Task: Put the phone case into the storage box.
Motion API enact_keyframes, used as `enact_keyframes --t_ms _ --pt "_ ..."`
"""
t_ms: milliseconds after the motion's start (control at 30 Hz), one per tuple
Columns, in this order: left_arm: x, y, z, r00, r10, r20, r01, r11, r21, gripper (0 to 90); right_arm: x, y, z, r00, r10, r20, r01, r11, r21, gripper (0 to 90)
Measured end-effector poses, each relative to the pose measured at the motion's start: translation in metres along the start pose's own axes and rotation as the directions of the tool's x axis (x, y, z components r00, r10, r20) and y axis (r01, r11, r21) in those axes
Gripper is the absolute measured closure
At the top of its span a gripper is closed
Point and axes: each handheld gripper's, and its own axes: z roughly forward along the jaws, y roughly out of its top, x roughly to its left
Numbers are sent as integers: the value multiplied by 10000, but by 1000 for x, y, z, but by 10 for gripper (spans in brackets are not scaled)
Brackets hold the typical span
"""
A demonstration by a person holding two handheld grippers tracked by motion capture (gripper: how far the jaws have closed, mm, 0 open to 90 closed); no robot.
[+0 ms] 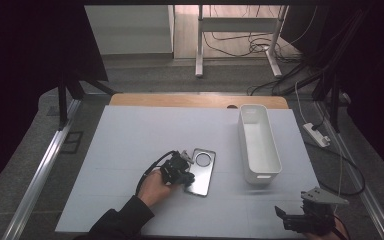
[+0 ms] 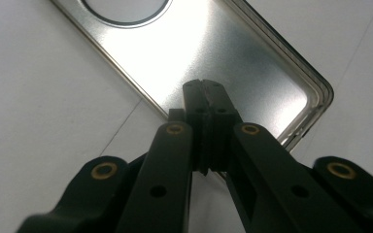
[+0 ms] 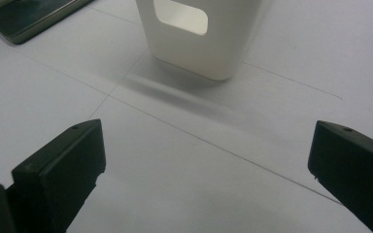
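Pressing down at the near left edge of a flat metal plate [image 1: 203, 171], the left gripper [image 1: 182, 172] works near the middle of a white table [image 1: 130, 145], its cable trailing back past the person's hand [image 1: 155, 187] and dark sleeve [image 1: 117, 222]. In the left gripper view, the two black jaws stand clenched together with no gap between their tips, and those tips sit over the brushed surface of the plate [image 2: 233, 58] just inside its raised rim; whether they pinch the rim itself cannot be told. The plate lies flat, with a round cut-out at its far end, and slightly left of a tall white bin [image 1: 258, 142], from which it stands apart. At the table's near right corner, the right gripper [image 1: 307, 217] hovers, well apart from the plate. The right gripper view shows its jaws spread wide, nothing between them, facing the handle slot in the bin's near end wall [image 3: 199, 39].
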Motion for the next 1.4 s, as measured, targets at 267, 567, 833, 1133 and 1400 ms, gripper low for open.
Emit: enact_keyframes --t_ms 267,567,833,1133,1400 --pt "9 -4 -3 9993 -362 -118 361 9993 -70 891 0 0 0 10000 0 -4 0 10000 9 5" --pt "20 -7 -6 9978 -494 -431 493 9988 -54 891 0 0 0 10000 -4 -1 4 10000 24 7" --pt "29 -8 -8 9958 -549 -734 549 9985 -16 891 0 0 0 10000 1 -7 -1 10000 42 7" --pt "39 -9 -8 9934 -741 -873 738 9972 -72 891 0 0 1 10000 -3 -3 3 10000 77 8" --pt "35 -4 -23 9947 -758 -691 735 9967 -341 890 0 0 1 10000 -2 -5 2 10000 87 8"
